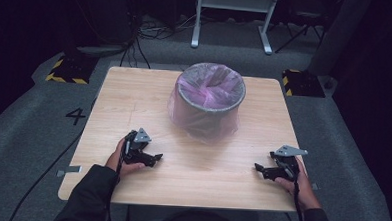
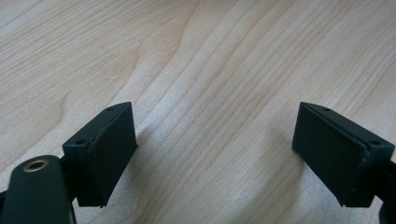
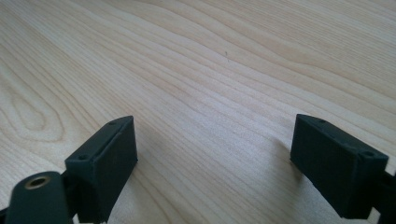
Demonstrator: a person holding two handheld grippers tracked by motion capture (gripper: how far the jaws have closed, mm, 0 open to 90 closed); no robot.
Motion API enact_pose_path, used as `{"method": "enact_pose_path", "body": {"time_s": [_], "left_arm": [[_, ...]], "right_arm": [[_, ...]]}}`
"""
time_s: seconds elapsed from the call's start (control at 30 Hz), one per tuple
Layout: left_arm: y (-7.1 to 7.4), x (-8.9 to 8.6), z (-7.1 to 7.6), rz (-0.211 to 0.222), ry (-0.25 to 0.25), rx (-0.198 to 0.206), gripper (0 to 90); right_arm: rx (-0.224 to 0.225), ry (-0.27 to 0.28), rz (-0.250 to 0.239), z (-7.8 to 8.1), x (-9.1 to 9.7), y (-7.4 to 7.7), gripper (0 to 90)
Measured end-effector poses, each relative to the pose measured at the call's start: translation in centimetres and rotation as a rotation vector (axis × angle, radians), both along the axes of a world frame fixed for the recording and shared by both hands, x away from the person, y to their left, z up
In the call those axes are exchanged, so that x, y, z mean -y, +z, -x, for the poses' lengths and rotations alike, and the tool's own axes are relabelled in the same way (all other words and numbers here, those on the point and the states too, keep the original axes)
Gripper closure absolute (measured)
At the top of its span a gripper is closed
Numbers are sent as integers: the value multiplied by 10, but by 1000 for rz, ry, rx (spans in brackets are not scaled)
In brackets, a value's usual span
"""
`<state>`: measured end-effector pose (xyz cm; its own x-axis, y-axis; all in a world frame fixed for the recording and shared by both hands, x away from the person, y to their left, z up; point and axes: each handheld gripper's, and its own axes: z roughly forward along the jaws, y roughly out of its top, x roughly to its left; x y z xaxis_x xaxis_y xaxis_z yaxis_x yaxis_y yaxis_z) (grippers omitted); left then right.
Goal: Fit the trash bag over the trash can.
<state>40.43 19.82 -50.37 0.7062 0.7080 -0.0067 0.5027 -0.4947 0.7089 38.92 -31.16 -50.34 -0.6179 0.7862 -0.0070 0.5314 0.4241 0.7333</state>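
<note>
Bin (image 1: 210,98) with pink liner bag (image 1: 203,122) sits mid-table toward the far edge, bag already draped over the rim — untouched right now. Left gripper (image 1: 154,158) and right gripper (image 1: 259,168) rest on the wooden table (image 1: 135,88) near the front, both well apart from it, jaws spread wide, nothing between them — any handling of the bag looks not yet begun

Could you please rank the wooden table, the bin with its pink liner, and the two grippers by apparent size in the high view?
1. Wooden table
2. Bin
3. Left gripper and right gripper: they look alike, so I leave them unranked.
</note>
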Motion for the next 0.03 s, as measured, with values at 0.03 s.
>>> {"method": "enact_pose_path", "body": {"time_s": [0.03], "left_arm": [[0,0,0,-1,-1,3,135]], "right_arm": [[0,0,0,0,0,0,147]]}}
